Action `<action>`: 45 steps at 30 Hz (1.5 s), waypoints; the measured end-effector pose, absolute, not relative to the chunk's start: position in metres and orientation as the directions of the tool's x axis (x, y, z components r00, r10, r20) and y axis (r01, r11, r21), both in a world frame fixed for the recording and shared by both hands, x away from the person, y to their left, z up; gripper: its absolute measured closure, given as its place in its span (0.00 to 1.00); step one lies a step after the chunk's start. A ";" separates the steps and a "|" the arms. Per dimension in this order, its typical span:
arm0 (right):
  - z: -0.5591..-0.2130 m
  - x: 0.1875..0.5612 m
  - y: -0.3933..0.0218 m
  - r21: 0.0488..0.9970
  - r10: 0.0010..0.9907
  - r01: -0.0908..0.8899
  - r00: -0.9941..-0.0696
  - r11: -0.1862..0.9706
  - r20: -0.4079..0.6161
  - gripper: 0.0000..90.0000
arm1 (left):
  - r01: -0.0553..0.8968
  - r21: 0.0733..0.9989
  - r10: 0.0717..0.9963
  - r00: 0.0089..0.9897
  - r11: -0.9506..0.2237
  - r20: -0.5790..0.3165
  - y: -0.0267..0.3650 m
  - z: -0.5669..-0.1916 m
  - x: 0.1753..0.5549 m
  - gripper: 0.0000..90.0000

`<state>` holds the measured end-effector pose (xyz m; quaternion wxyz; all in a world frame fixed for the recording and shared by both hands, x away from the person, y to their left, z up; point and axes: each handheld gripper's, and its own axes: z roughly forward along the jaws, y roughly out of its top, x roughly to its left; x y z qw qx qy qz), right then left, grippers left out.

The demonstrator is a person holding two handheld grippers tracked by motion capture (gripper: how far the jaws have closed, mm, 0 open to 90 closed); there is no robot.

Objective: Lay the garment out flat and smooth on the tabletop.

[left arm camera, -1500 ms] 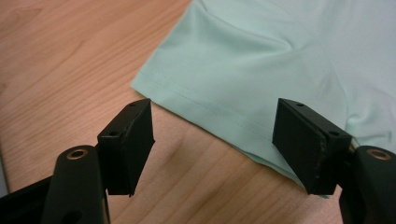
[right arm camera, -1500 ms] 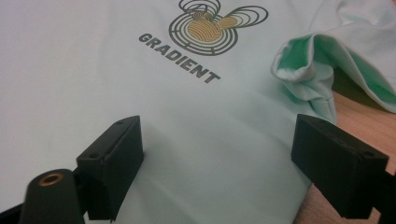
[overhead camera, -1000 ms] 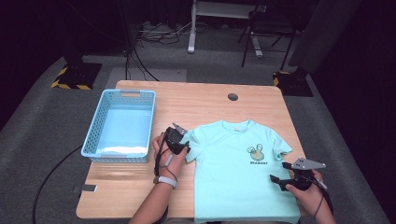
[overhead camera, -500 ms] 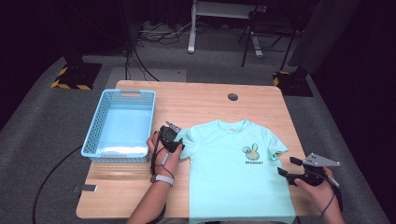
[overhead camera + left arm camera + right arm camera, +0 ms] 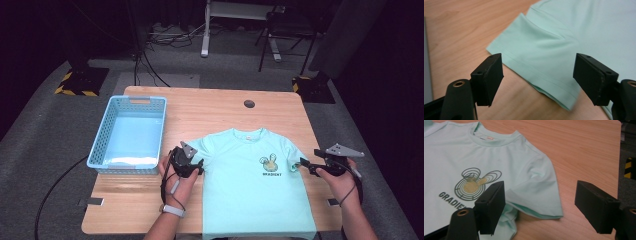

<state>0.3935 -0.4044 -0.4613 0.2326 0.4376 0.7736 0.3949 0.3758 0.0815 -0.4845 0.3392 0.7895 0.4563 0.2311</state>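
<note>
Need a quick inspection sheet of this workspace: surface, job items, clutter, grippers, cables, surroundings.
Surface: wooden table, round hole near far edge.
Job's things: mint T-shirt flat, print up; blue basket to its left.
Clutter: nothing seen.
Grippers: left gripper open at one sleeve, having just opened further; right gripper open at the other sleeve. Neither grips.
Cables: one trails from each gripper; more on the floor beyond.
Surroundings: dark room, grey carpet, hazard-striped bases.
</note>
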 end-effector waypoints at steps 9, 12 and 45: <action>-0.475 0.418 -0.418 0.797 0.885 0.536 -0.465 0.279 0.003 0.26 | 0.555 0.722 0.831 0.553 -0.413 0.051 0.062 -0.499 0.347 0.27; -0.484 0.427 -0.424 0.767 0.893 0.567 -0.451 0.301 -0.018 0.26 | 0.560 0.720 0.831 0.555 -0.411 0.042 0.064 -0.503 0.345 0.27; -0.484 0.432 -0.447 0.781 0.918 0.537 -0.379 0.318 -0.113 0.26 | 0.534 0.730 0.831 0.550 -0.426 0.083 0.062 -0.499 0.339 0.26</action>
